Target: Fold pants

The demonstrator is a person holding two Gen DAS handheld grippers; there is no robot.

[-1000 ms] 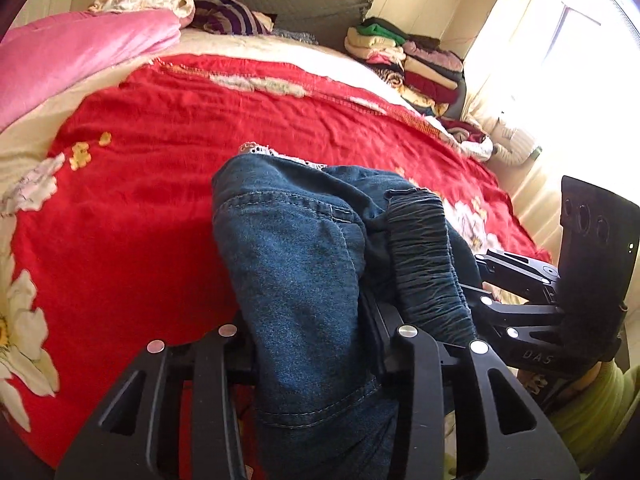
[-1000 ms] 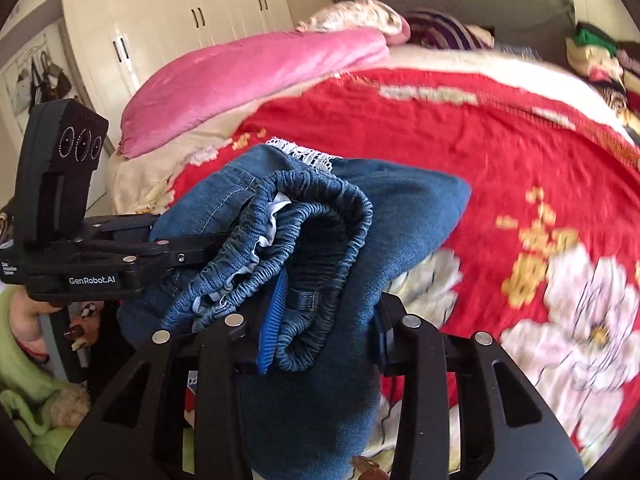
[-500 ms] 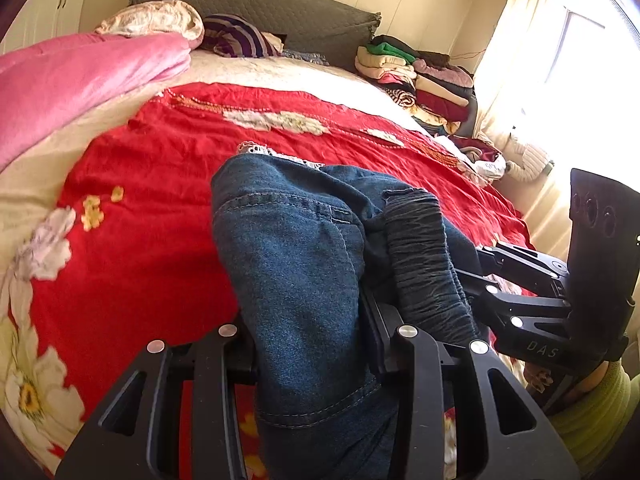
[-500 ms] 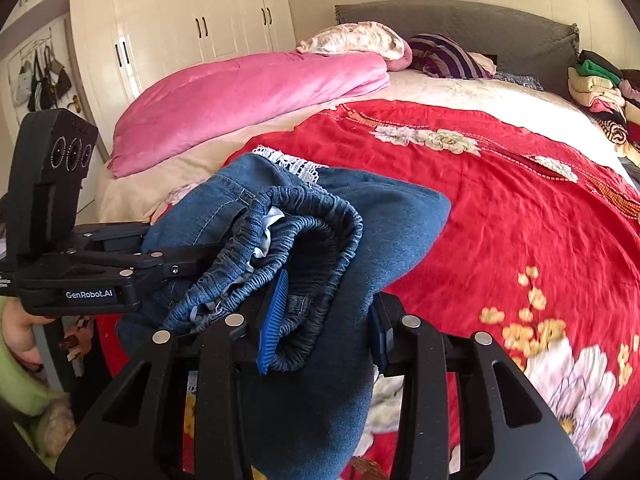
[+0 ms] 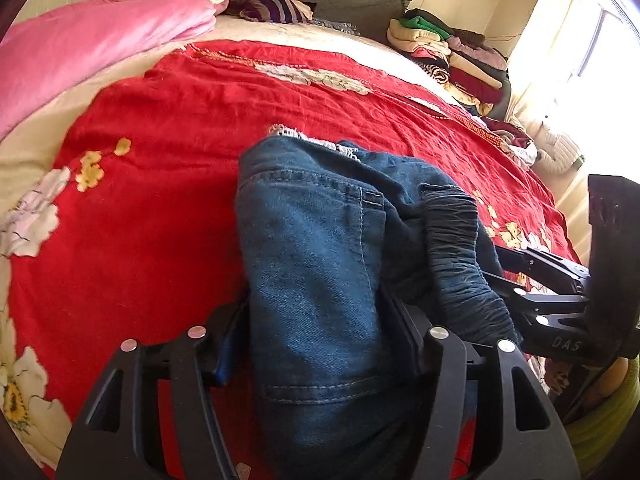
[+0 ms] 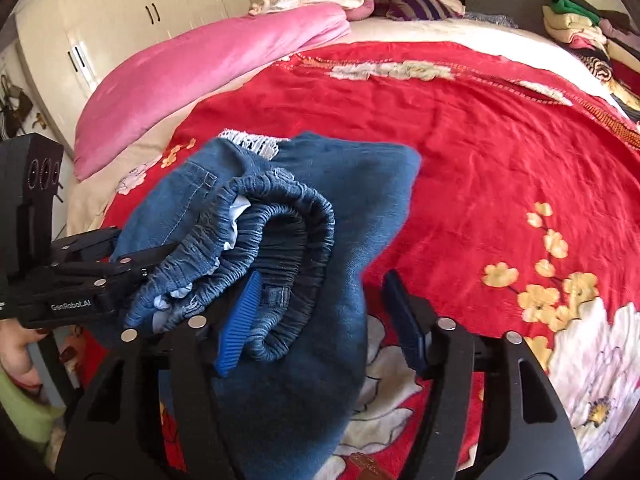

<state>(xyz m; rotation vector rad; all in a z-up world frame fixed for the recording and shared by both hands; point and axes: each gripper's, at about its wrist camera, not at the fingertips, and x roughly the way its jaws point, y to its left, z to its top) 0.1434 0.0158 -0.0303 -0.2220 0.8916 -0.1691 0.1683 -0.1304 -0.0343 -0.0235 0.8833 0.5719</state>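
Note:
Blue jeans [image 5: 312, 248], folded into a bundle, rest on the red flowered blanket [image 5: 160, 160] near the bed's front edge. Their gathered elastic waistband [image 6: 280, 220] faces the right wrist camera. The left gripper [image 5: 316, 320] straddles one side of the bundle. Its jaws are opening, and the left blue pad stands a little off the denim. The right gripper [image 6: 320, 308] straddles the waistband side, its jaws opening too, with a clear gap between the right pad and the cloth. Each view shows the other gripper beside the jeans: the right gripper [image 5: 552, 304] and the left gripper [image 6: 80, 280].
A pink quilt [image 6: 208, 64] lies along the bed's left side, with pillows [image 5: 264, 0] at the grey headboard. A stack of folded clothes [image 5: 452, 48] sits at the far right corner by the bright curtained window. White wardrobes [image 6: 132, 12] stand to the left.
Both pairs of jaws, shut on the jeans before, have spread apart. Both hands have moved a little forward and down over the bed, and the bundle has settled on the blanket.

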